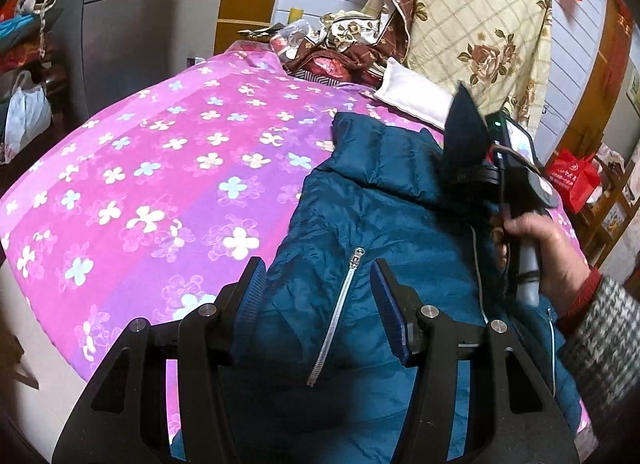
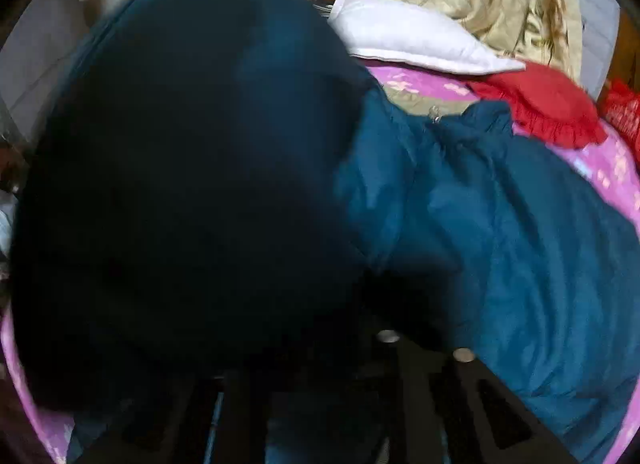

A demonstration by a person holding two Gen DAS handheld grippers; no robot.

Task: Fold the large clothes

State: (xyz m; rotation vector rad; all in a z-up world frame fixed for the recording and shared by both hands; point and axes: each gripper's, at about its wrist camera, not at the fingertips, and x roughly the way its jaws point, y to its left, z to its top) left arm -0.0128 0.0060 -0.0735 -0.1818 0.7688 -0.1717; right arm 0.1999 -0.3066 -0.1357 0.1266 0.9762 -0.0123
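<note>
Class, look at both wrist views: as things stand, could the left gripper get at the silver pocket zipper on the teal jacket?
Probably yes. The left gripper is open, its fingers either side of the zipper on the jacket, with nothing between. The right gripper is off to the side, lifting another part.

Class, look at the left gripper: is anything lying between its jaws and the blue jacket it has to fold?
Nothing visible. The left gripper hangs open directly over the blue jacket, its zip showing between the jaws, with no other object between them.
</note>
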